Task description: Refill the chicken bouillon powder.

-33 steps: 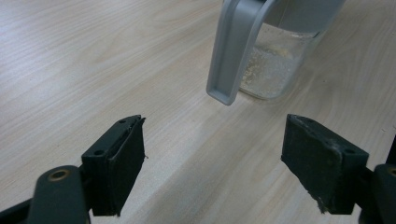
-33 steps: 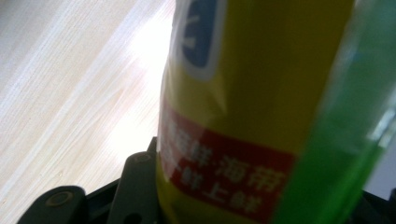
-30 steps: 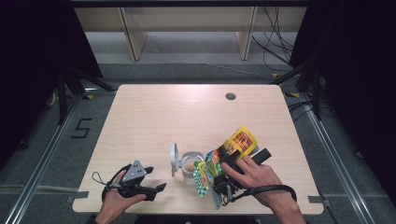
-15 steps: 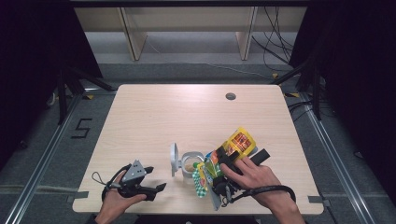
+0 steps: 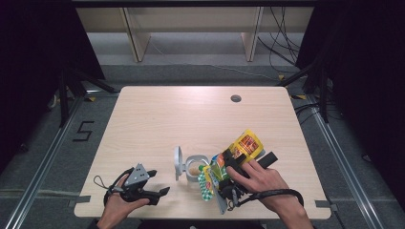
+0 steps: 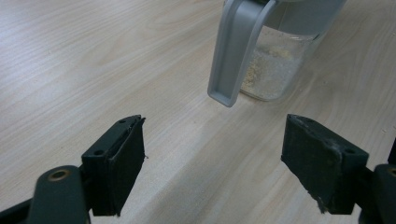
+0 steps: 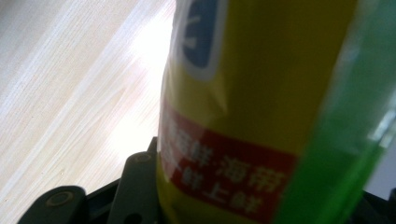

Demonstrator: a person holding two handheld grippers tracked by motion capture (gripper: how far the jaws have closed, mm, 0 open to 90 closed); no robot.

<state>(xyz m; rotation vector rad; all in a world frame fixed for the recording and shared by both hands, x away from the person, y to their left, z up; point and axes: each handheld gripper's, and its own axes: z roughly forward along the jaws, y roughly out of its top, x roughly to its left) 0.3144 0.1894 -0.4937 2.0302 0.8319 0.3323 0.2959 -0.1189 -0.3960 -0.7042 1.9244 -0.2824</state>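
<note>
nothing has shifted since the earlier frames; both hands sit where they were. at lower left of the high view, the left gripper (image 5: 160, 193) lies low on the wooden table (image 5: 157, 119), jaws wide apart and empty. just right of it, lower centre, stands a clear container (image 5: 193, 167) with a grey flip lid (image 5: 178, 162) raised and pale crumbs inside. right of that, the right gripper (image 5: 224, 167) is clamped on a yellow snack bag (image 5: 246, 145) tilted over the container's mouth. the bag looks light, soft and crinkly, likely slick; a hold across its middle seems safest, squeezing gently so contents aren't crushed.
</note>
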